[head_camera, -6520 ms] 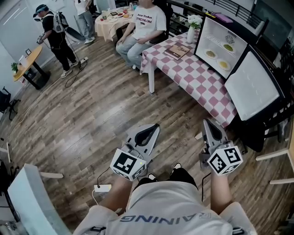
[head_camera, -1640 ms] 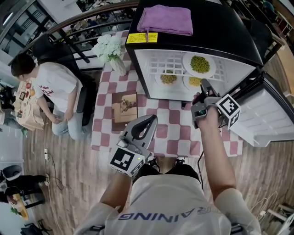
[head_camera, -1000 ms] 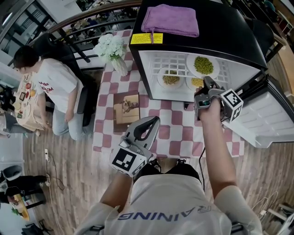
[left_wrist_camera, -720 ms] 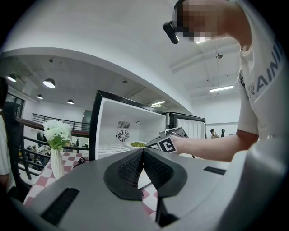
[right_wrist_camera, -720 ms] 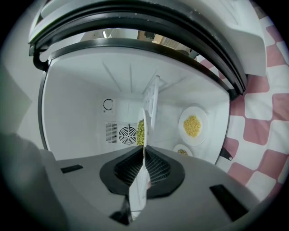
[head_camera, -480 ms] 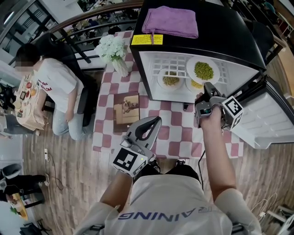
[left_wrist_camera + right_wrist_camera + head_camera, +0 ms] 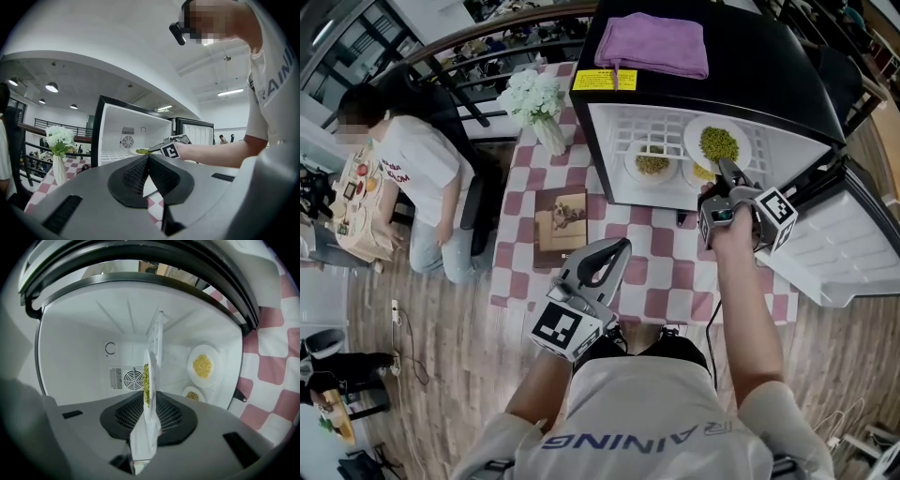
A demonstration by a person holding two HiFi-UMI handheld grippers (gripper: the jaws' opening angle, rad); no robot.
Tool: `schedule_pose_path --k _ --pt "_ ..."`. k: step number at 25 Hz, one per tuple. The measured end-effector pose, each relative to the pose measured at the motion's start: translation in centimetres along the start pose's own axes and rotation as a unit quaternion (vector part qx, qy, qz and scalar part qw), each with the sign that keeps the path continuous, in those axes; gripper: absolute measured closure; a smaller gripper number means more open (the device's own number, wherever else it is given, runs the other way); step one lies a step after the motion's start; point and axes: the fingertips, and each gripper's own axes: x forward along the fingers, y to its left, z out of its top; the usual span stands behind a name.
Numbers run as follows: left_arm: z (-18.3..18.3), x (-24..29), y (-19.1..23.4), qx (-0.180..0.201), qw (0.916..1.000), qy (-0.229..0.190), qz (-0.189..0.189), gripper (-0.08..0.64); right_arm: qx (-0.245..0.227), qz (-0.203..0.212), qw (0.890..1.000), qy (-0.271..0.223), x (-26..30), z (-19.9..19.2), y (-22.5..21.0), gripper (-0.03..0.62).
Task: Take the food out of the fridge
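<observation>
Now, jaws of the right gripper, just opening, straddle the plate rim.

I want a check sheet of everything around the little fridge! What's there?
Surface: checked tablecloth, carrying the open fridge.
Job's things: green-food plate, yellow-food plate, small plate, all inside the fridge.
Clutter: purple towel on the fridge; flower vase and book on the cloth.
Tools: right tool's jaws have just been opening, green-food plate's rim between them; left tool shut, empty.
Cables: one cable on the floor.
Surroundings: seated person, wooden floor.
</observation>
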Motion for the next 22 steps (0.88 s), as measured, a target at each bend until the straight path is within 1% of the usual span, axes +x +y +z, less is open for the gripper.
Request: schedule_pose_path --k 1,2,4,11,17,22 --pt "0.0 -0.1 0.0 0.000 1.0000 0.000 0.001 0.552 -0.002 -0.005 1.000 0.000 -0.1 0.0 -0.2 0.509" --pt "0.0 -0.1 0.0 0.000 1.0000 0.001 0.001 0.552 -0.005 -0.009 1.000 0.000 -0.2 -0.1 -0.3 0.540" --pt "0.0 -0.1 0.0 -0.001 1.0000 0.001 0.003 0.552 -0.006 -0.009 1.000 -0.002 -0.4 -0.1 -0.4 0.549" --pt "0.3 -0.3 -0.3 0.003 1.0000 -0.003 0.006 0.552 0.001 -0.003 1.000 0.005 -1.8 -0.2 -0.7 0.561" --pt "0.6 -0.5 -0.4 0.006 0.9999 -0.008 0.014 0.552 -0.021 0.014 0.999 0.029 -4.2 -1.2 -0.4 0.560" --pt "0.7 0.0 -1.5 0.009 0.9999 -0.009 0.005 0.552 -0.031 0.028 0.998 0.053 -7.7 -2.0 -0.2 0.560"
